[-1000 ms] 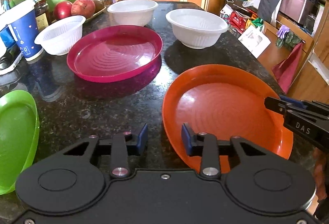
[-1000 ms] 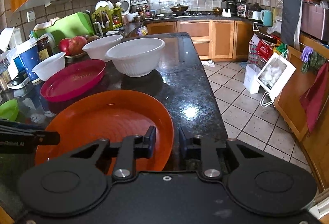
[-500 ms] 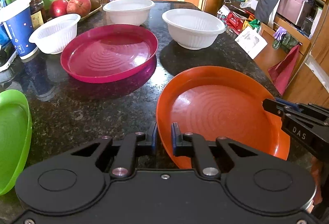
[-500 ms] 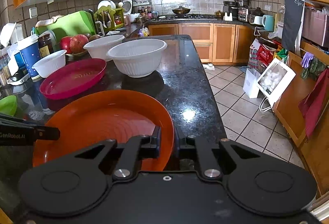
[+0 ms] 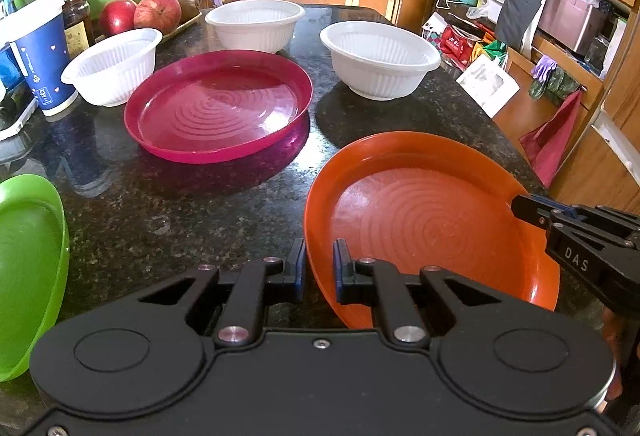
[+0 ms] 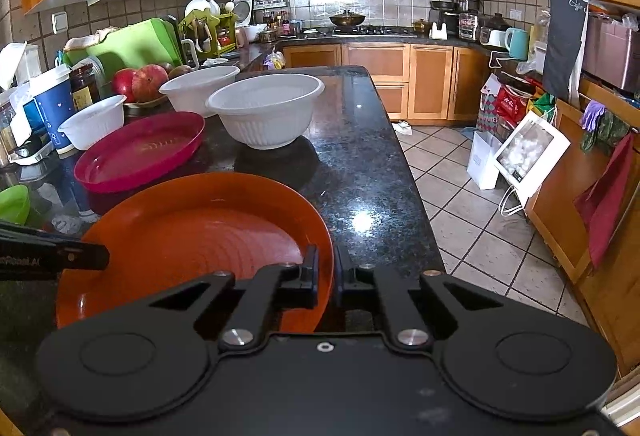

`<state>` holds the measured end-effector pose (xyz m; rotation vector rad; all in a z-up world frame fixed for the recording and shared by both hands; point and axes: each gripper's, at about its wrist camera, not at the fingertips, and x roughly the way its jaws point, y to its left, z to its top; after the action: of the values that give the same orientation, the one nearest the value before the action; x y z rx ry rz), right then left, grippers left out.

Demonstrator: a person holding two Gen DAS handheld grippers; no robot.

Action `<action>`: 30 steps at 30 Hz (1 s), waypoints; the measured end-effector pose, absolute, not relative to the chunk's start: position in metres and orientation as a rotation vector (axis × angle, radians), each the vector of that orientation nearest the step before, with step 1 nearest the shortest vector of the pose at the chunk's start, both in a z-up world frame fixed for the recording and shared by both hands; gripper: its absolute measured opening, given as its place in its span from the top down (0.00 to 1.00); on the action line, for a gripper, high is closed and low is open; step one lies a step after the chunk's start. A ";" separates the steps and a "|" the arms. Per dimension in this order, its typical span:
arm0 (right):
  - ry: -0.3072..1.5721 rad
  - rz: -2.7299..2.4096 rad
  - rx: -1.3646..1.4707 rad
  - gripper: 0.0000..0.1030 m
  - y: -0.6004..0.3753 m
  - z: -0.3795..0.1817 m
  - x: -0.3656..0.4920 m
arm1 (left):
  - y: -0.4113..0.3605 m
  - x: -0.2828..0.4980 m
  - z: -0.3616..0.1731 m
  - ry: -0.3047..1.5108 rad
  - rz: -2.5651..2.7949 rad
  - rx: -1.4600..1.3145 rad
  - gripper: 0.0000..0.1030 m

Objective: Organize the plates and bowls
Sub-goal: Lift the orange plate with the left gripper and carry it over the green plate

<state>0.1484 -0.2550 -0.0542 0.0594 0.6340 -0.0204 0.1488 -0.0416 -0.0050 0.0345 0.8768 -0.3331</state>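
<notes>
An orange plate (image 5: 424, 220) lies at the near right of the dark stone counter (image 5: 168, 204). My left gripper (image 5: 320, 256) is shut on its left rim. My right gripper (image 6: 326, 264) has the opposite rim of the orange plate (image 6: 192, 236) between its pads, and its jaws are closing on it. Each view shows the other gripper's tip at the plate's far side: the right gripper (image 5: 520, 206) and the left gripper (image 6: 100, 256). Behind stand a pink plate (image 5: 218, 108), two large white bowls (image 5: 380, 56) (image 5: 256, 22) and a smaller white bowl (image 5: 112, 64). A green plate (image 5: 28, 268) lies at the near left.
A blue paper cup (image 5: 44, 56), a jar and a tray of red fruit (image 5: 156, 12) crowd the counter's left side. The counter edge (image 6: 404, 172) drops to a tiled floor with bags (image 6: 484, 160) on the right. Bare counter lies between the green and orange plates.
Both grippers' jaws have come together onto the orange plate's rim, the left on its left edge, the right on its right edge. Neither hand has shifted.
</notes>
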 end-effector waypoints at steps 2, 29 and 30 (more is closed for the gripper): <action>0.636 -0.022 0.061 0.91 -0.255 -0.054 0.148 | -0.039 0.148 -0.004 0.875 -0.334 0.031 0.83; 0.595 0.071 0.006 0.91 -0.156 -0.020 0.150 | 0.071 0.139 0.025 0.819 -0.239 0.008 0.83; 0.593 0.081 0.006 0.91 -0.149 -0.019 0.150 | 0.080 0.140 0.026 0.818 -0.227 0.006 0.83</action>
<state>0.1499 -0.1486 -0.0186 0.0063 0.5927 0.0809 0.1399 0.0803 0.0263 0.0056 0.8183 -0.2275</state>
